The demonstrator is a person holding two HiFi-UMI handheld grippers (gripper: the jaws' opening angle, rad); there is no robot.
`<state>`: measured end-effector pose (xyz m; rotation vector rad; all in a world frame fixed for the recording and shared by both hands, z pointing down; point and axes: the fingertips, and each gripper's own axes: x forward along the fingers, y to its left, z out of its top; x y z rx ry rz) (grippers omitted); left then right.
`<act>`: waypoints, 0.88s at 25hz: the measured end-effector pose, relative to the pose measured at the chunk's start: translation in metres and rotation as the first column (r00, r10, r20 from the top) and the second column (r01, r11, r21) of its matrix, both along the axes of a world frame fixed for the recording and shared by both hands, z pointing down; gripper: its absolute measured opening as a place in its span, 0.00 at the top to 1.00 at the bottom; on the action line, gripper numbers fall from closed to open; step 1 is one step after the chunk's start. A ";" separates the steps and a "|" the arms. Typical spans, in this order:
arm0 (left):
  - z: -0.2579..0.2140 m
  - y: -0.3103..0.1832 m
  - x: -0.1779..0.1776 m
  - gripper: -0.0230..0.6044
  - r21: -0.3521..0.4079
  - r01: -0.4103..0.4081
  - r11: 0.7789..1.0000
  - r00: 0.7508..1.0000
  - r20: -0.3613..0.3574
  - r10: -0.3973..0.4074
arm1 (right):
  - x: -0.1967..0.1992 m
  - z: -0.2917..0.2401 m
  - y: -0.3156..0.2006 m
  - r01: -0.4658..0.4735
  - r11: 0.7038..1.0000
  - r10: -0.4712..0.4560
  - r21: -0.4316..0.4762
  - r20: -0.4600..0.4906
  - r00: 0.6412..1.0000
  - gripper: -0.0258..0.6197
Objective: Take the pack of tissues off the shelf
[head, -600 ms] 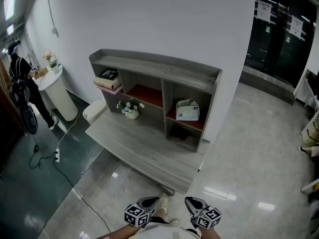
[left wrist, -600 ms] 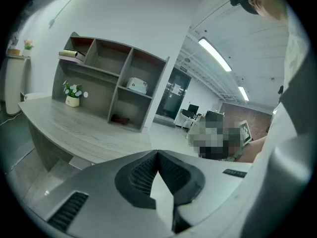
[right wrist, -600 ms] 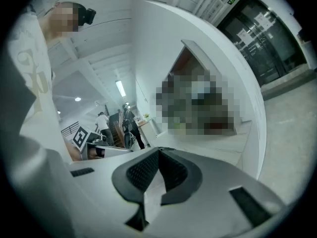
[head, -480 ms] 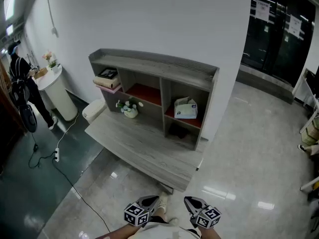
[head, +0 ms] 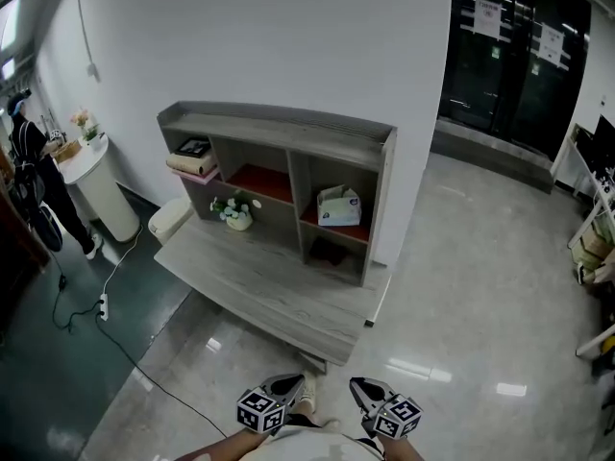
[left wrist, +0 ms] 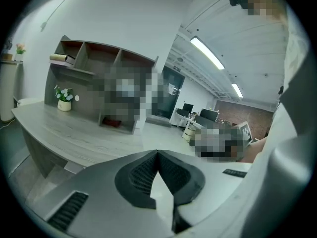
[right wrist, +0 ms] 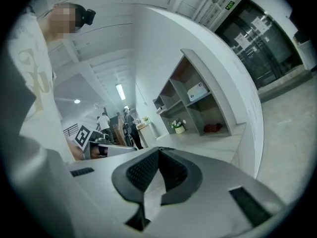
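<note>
The white pack of tissues (head: 338,206) sits on a red-lined shelf in the right compartment of the grey wooden shelf unit (head: 279,123); the right gripper view shows the pack (right wrist: 197,90) too. Both grippers hang low, close to my body, far from the shelf. My left gripper (head: 285,389) (left wrist: 157,155) is shut with nothing between its jaws. My right gripper (head: 366,390) (right wrist: 158,152) is likewise shut and empty.
The unit stands on a grey desk (head: 269,286) against a white wall. A flower pot (head: 235,216), stacked books (head: 192,161) and a dark red thing (head: 325,254) occupy other compartments. A person (head: 29,176) stands far left by a white round table (head: 91,161). A cable (head: 125,353) crosses the floor.
The head view has swung right, so the shelf unit and desk now lie further left in the picture. Both grippers stay low and shut.
</note>
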<state>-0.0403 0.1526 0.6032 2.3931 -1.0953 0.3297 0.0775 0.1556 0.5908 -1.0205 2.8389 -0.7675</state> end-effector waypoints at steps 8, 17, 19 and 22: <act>-0.003 -0.012 0.000 0.95 0.010 -0.003 1.000 1.000 0.010 0.003 | 0.001 0.002 -0.011 -0.010 1.000 0.010 -0.007 0.008 1.000 0.95; 0.004 -0.023 -0.025 0.95 -0.010 0.071 0.997 0.997 0.004 -0.071 | -0.016 0.011 -0.026 0.029 0.999 -0.029 -0.029 0.004 1.000 0.95; 0.006 -0.028 -0.031 0.95 -0.015 0.089 0.996 0.996 0.002 -0.089 | -0.017 0.011 -0.032 0.033 0.999 -0.033 -0.031 0.004 0.999 0.95; 0.005 -0.036 -0.035 0.95 -0.014 0.103 0.995 0.995 -0.001 -0.103 | -0.019 0.011 -0.042 0.038 0.999 -0.038 -0.034 0.002 0.999 0.95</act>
